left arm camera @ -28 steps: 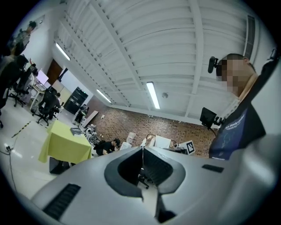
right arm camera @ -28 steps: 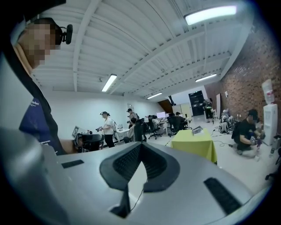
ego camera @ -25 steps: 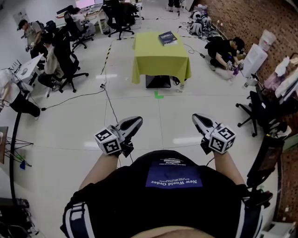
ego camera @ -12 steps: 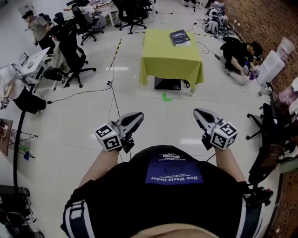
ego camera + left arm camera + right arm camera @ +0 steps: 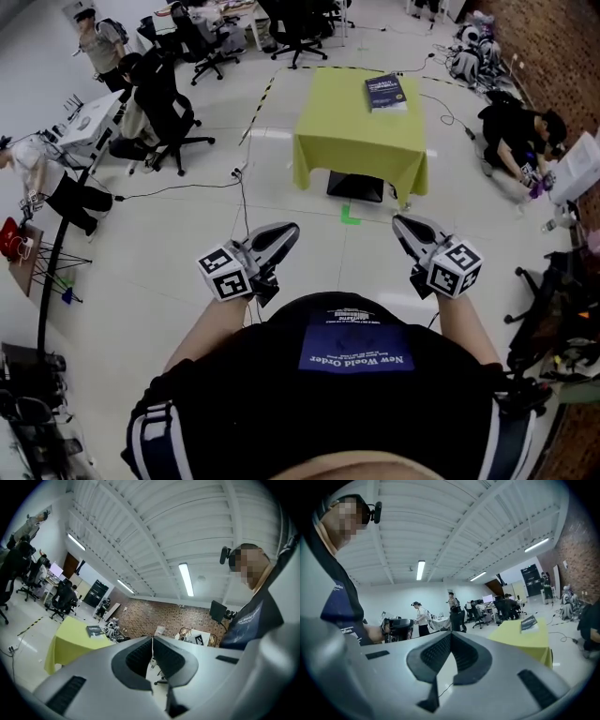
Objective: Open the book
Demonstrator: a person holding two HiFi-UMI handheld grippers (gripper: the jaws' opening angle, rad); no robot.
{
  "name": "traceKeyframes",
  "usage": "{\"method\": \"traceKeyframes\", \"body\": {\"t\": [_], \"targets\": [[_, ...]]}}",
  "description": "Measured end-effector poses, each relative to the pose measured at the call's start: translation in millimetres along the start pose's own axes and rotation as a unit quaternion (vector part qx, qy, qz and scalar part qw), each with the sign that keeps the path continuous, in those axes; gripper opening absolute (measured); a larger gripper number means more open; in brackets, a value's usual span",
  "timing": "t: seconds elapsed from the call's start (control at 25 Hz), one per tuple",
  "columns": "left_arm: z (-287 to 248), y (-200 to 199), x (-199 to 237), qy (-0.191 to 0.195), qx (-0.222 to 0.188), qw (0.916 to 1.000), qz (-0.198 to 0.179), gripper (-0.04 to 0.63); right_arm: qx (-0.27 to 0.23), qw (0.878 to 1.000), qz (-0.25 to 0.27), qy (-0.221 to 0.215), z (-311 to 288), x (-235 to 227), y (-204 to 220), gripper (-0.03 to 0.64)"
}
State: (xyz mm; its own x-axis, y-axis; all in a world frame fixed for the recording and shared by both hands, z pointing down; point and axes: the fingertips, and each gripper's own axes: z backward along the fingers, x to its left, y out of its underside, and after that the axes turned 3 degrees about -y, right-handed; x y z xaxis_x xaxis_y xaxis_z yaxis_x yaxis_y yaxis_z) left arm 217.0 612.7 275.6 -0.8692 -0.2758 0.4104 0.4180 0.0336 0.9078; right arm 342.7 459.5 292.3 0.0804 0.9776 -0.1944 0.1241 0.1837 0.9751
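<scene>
Yellow-clothed table (image 5: 356, 155) at twelve o'clock holds closed book (image 5: 385, 92), likely stiff-covered, fairly heavy, best taken at cover's free edge; left gripper (image 5: 287, 231), right gripper (image 5: 401, 223) clenched, empty.

This is a big open workroom, like an office mixed with a lab. The shiny white floor (image 5: 169, 253) is wide, and thin black cables (image 5: 178, 191) trail across it. Black office chairs on wheels (image 5: 178, 122) stand by white desks (image 5: 89, 117) at one side, and people sit there. A bright computer screen (image 5: 488, 597) glows on a far desk. One long wall is made of red-brown bricks (image 5: 572, 47). A small square table under a yellow-green cloth (image 5: 361, 150) stands alone in the middle. A person in black clothes (image 5: 516, 141) sits on the floor near the brick wall. High above is a white ribbed ceiling (image 5: 140, 527) with long strip lights (image 5: 186, 579).
</scene>
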Motion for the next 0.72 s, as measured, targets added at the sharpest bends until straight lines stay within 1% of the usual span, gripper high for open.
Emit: {"method": "traceKeyframes", "body": {"t": [0.16, 0.32, 0.44, 0.6, 0.72], "targets": [[-21.6, -6.3, 41.8, 0.001, 0.004, 1.0000, 0.006, 0.006, 0.006, 1.000, -0.006, 0.008, -27.2, -39.1, -0.2, -0.014], [-36.8, -17.5, 93.7, 0.026, 0.001, 0.9996, 0.013, 0.006, 0.013, 0.999, -0.003, 0.032, -66.0, -69.3, -4.5, -0.014], [-52.3, -43.3, 140.7, 0.052, -0.002, 0.9986, 0.009, 0.006, 0.006, 0.999, 0.008, 0.053, -103.9, -92.1, -27.4, -0.014], [-65.5, -83.2, 201.0, 0.084, 0.015, 0.9964, 0.005, 0.006, -0.010, 0.997, -0.002, 0.075, -155.9, -112.7, -55.1, -0.014], [-71.7, -108.4, 245.6, 0.108, 0.023, 0.9939, 0.001, 0.006, -0.024, 0.994, -0.009, 0.106, -192.0, -130.2, -67.4, -0.014]]}}
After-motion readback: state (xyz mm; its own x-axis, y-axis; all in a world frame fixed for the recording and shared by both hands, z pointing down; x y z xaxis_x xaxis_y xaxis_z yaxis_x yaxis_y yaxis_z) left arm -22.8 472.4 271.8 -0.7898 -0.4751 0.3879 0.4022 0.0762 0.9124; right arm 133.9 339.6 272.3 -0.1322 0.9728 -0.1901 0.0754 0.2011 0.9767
